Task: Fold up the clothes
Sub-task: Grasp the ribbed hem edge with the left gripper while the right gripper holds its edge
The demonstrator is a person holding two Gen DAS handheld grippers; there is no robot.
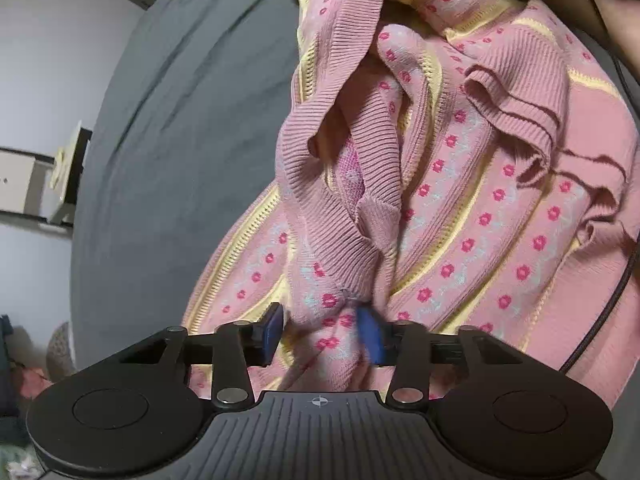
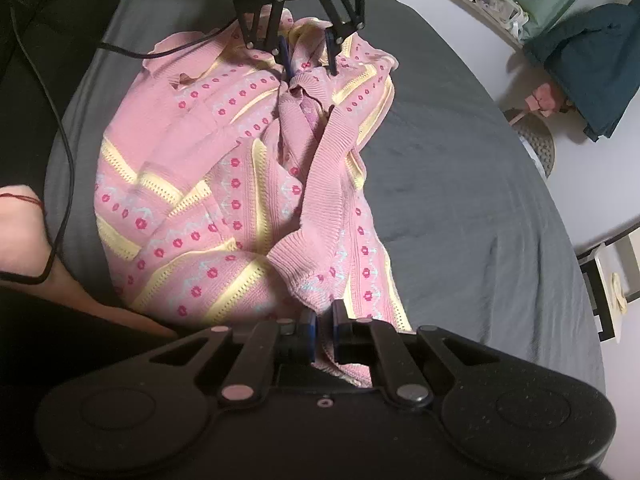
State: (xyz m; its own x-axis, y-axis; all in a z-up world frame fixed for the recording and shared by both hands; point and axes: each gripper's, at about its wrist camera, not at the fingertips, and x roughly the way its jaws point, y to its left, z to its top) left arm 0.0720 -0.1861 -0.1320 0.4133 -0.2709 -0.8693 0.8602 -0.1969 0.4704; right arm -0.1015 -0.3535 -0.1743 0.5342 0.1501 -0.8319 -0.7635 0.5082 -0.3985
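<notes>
Pink knit sweater [image 2: 224, 184] w/ yellow stripes & red flowers lies bunched on grey bedsheet [image 2: 460, 208]. Left gripper [image 1: 326, 330] jaws partly apart w/ a fold of the knit between blue pads [image 1: 372, 336]. Right gripper [image 2: 323, 330] jaws narrow, pinching sweater's near edge. Black cable [image 2: 64, 152] runs beside it
</notes>
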